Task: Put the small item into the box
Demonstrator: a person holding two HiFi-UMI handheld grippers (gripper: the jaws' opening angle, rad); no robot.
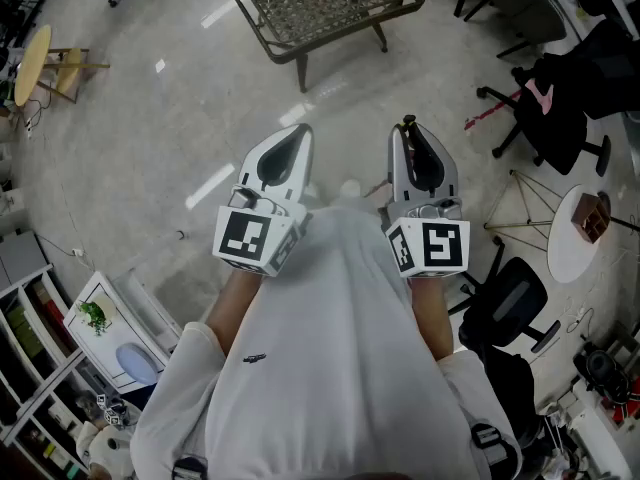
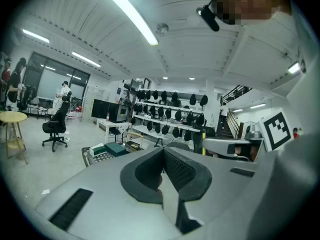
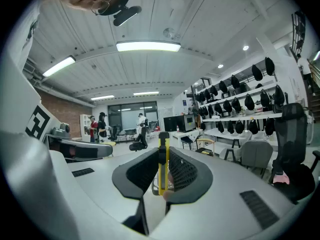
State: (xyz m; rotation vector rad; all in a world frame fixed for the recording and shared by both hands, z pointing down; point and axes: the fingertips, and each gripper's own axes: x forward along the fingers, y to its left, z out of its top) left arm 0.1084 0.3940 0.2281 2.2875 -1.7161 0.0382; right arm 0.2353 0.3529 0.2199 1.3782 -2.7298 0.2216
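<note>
In the head view both grippers are held out over the grey floor, in front of the person's white shirt. My right gripper (image 1: 408, 130) (image 3: 162, 156) is shut on a small thin yellow-and-black item (image 3: 160, 171), which stands upright between the dark pads with its top poking out past the tips. My left gripper (image 1: 299, 134) (image 2: 164, 153) has its jaws together with nothing between them. A wire-mesh table (image 1: 300, 13) (image 2: 96, 157) stands ahead. On it lie a dark green box (image 2: 118, 148) and a white box (image 2: 99, 150).
Black office chairs (image 1: 548, 118) and a small round white table (image 1: 572, 236) stand to the right. A round yellow stool (image 1: 30, 63) is at the far left, with white shelves (image 1: 45, 368) at the lower left. People stand far off in the room.
</note>
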